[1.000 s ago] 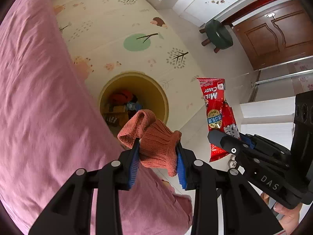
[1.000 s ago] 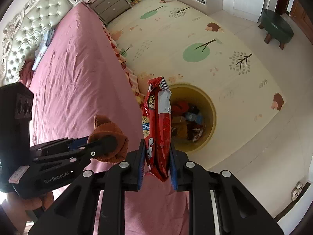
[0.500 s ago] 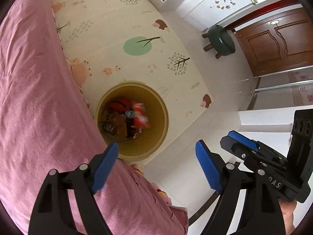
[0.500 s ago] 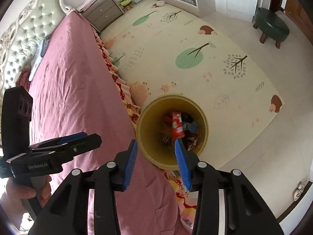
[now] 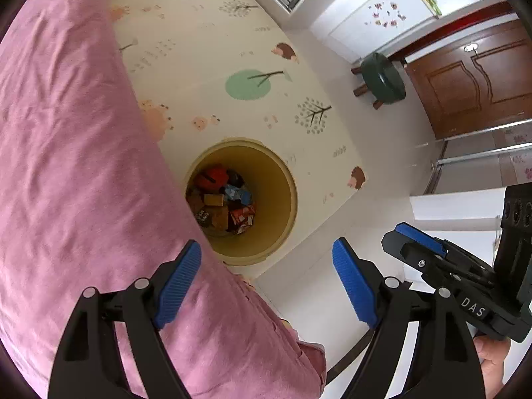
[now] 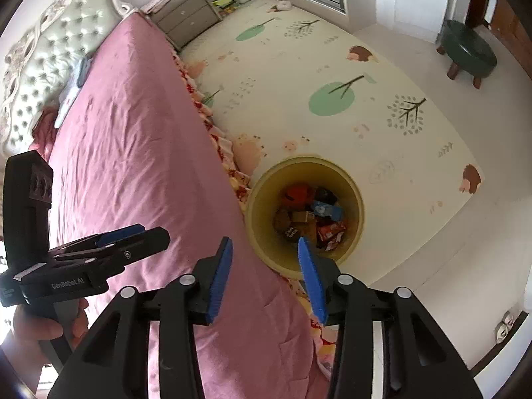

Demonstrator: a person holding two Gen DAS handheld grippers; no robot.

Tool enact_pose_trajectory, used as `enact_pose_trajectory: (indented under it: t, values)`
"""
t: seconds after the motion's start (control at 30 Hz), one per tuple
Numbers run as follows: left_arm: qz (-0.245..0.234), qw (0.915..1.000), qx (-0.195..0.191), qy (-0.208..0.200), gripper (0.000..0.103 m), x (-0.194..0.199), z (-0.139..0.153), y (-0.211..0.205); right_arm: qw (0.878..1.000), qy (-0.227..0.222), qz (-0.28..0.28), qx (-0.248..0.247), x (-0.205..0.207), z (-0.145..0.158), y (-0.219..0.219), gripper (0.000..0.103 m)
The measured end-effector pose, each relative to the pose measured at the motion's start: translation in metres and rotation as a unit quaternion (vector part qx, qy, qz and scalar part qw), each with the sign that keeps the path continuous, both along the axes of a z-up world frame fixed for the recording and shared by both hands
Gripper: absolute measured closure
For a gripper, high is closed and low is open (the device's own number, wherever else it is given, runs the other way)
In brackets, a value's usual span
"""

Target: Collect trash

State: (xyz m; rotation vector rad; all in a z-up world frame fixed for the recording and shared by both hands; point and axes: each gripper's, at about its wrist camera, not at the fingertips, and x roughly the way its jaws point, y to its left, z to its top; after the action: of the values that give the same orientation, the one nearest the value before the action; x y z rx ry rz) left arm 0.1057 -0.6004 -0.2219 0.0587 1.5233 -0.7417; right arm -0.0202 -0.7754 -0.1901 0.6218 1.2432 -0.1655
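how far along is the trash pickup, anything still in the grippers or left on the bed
Done: wrappers and boxes lie piled inside the yellow bin on the play mat beside the bed. In hand: nothing; the left gripper and the right gripper are both open and empty. Left: no loose trash shows on the pink cover; only some items near the headboard, too small to identify.

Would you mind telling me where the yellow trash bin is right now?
The yellow trash bin stands on the tree-print play mat, against the pink bed edge, centre frame in both wrist views.
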Motion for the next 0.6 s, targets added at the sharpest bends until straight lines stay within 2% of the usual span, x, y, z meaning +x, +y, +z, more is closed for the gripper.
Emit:
enact_pose_trajectory:
  t: [0.33,0.4,0.53,0.6]
  values:
    - [0.044,0.9987,0.012,-0.021,0.019,-0.023,0.03,0.08,0.999,-0.01,0.036,-0.002,0.0,0.028,0.061,0.055]
    - [0.053,0.9981,0.012,-0.028,0.012,-0.029,0.037,0.102,0.999,-0.01,0.047,-0.002,-0.001,0.033,0.078,0.054]
    - [0.071,0.9961,0.023,-0.048,0.006,-0.04,0.049,0.144,0.997,-0.012,0.07,0.007,-0.004,0.042,0.113,0.052]
    - [0.081,0.9948,0.03,-0.054,0.005,-0.045,0.054,0.164,0.997,-0.011,0.081,0.008,-0.006,0.046,0.133,0.048]
